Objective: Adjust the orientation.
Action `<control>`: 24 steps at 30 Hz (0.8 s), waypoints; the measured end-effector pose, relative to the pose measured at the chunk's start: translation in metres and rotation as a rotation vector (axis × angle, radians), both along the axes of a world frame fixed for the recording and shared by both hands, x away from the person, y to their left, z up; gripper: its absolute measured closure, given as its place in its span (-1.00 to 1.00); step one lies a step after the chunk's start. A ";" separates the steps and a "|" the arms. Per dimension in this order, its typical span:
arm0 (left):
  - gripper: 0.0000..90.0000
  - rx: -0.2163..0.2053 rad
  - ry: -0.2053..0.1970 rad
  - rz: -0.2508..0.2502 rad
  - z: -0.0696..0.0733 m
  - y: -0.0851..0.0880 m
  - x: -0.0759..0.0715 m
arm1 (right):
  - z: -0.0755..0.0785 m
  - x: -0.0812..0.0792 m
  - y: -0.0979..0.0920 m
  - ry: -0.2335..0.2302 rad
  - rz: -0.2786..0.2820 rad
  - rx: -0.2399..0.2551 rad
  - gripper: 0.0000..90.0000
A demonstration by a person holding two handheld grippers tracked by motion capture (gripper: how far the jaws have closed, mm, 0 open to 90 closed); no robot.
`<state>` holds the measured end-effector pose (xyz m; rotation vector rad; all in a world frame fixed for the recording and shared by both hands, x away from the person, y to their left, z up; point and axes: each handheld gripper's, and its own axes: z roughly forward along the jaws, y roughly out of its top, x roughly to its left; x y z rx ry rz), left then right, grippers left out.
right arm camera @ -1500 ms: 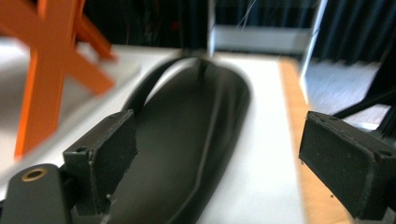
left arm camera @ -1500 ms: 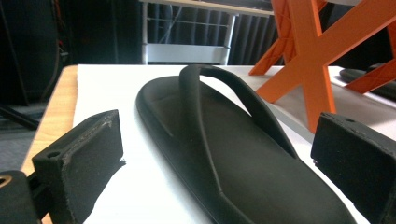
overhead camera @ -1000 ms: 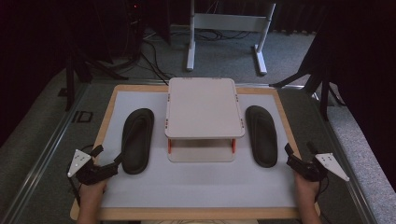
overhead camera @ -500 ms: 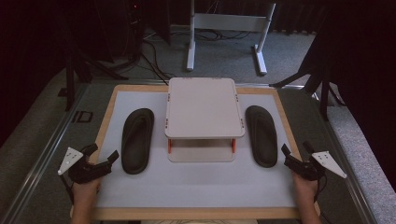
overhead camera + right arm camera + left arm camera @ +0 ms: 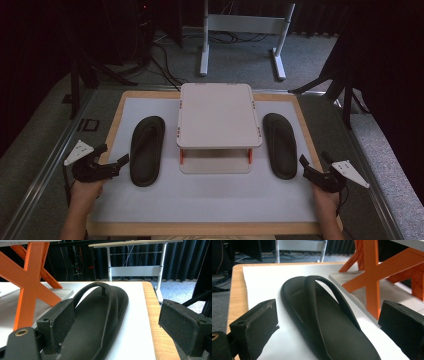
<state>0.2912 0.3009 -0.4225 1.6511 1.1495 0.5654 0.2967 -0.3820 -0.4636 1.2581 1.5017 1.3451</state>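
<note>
No step is judged complete. Both black flip-flops lie flat on the desk (image 5: pixel 115 215), the left flip-flop (image 5: pixel 147 150) left of centre, the right flip-flop (image 5: pixel 280 145) right of centre, flanking the two-tier rack (image 5: pixel 218 120). The left tongs (image 5: pixel 114 165) and right tongs (image 5: pixel 311 167) are held wide open, empty, near the heels. Grasping remains.

Dim, dark surroundings; soft, slightly blurred frames
</note>
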 end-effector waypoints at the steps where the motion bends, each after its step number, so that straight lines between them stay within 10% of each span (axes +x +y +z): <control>1: -0.95 0.022 0.007 0.000 0.004 -0.001 0.002 | 0.000 0.000 0.000 0.001 0.000 0.001 -0.72; 24: -0.93 0.283 0.211 -0.132 0.062 -0.023 0.047 | -0.002 0.004 0.006 0.029 0.040 -0.039 -0.72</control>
